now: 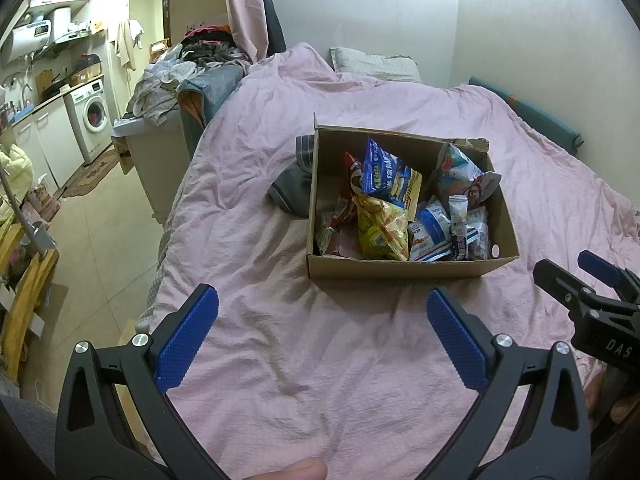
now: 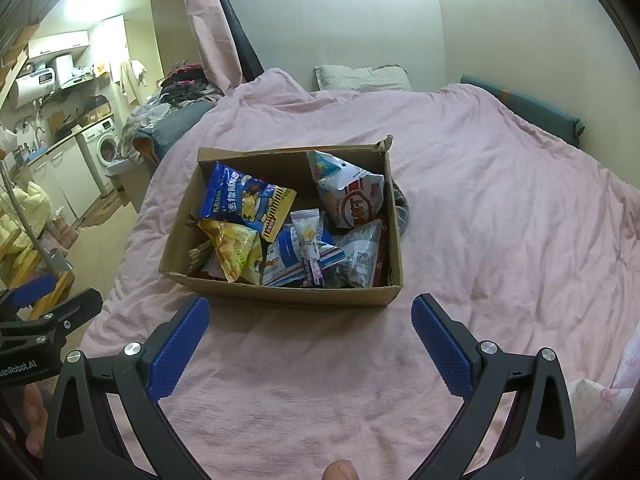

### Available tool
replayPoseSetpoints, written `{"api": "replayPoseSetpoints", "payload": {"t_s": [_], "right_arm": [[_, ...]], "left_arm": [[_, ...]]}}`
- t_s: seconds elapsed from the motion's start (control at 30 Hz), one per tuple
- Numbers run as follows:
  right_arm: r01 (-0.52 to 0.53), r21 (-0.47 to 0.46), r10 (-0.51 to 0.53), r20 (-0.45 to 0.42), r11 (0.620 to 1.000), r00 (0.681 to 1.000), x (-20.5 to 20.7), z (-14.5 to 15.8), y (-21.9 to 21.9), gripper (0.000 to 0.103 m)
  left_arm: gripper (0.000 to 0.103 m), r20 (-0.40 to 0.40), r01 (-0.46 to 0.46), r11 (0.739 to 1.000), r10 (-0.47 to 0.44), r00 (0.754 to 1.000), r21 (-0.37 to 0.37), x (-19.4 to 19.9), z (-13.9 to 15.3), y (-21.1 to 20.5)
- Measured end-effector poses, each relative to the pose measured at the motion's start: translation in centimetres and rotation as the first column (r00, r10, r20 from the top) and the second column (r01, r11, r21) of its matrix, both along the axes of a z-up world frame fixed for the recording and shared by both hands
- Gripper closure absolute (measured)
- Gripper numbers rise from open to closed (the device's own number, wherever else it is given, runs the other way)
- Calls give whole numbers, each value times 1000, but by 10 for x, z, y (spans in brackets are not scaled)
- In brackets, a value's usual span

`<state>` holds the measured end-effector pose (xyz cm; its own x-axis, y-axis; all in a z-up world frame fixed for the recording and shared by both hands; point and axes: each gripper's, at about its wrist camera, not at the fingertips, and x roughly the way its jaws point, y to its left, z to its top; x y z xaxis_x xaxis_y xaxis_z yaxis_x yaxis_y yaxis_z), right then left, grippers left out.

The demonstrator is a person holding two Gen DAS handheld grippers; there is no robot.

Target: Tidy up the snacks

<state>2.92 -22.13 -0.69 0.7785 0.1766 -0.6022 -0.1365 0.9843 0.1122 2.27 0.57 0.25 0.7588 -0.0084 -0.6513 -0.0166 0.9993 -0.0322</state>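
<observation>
Snacks sit loose in an open cardboard box (image 1: 404, 270) on the bed, on the pink duvet (image 1: 280, 320).

Box contents:
- blue bag (image 1: 390, 176) propped high toward the box's far-left corner
- yellow-green bag (image 1: 380, 230) just in front of it, near the box's front wall
- red bag (image 1: 348, 196) wedged along the box's left wall, mostly hidden
- white bag with red logo (image 2: 352, 196) leaning in the box's far-right corner
- blue-and-white bag (image 2: 288, 260) at the box's front middle, with a slim white sachet (image 2: 308, 236) lying on top of it
- silver-grey bag (image 2: 362, 256) at the box's front right
- more wrappers underneath, too buried to tell apart

Left tool (image 1: 322, 312): jaws wide apart, nothing between them, above bare duvet short of the box's front wall, offset to the box's left. Right tool (image 2: 310, 320): jaws wide apart as well, nothing held, also short of the box's front wall and roughly centred on it. Neither touches the box. In the left wrist view the right tool shows beside the box's front-right corner.

Edges: box top fully open, far-right corner of the rim torn. Grey cloth (image 1: 294, 188) lies against the box's left outer wall. Duvet is bare in front of and right of the box. Pillow (image 2: 360, 78) lies well behind the box at the wall. Bed edge drops to the floor (image 1: 92, 240) left of the box.
</observation>
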Motion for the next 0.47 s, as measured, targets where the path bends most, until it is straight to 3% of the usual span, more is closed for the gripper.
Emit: {"api": "replayPoseSetpoints", "payload": {"t_s": [0.47], "right_arm": [[1,23,-1,1,1000,1000,-1,3,-3,0]], "left_arm": [[0,0,-4,1000,4,1000,-17,-1,2,2]]}}
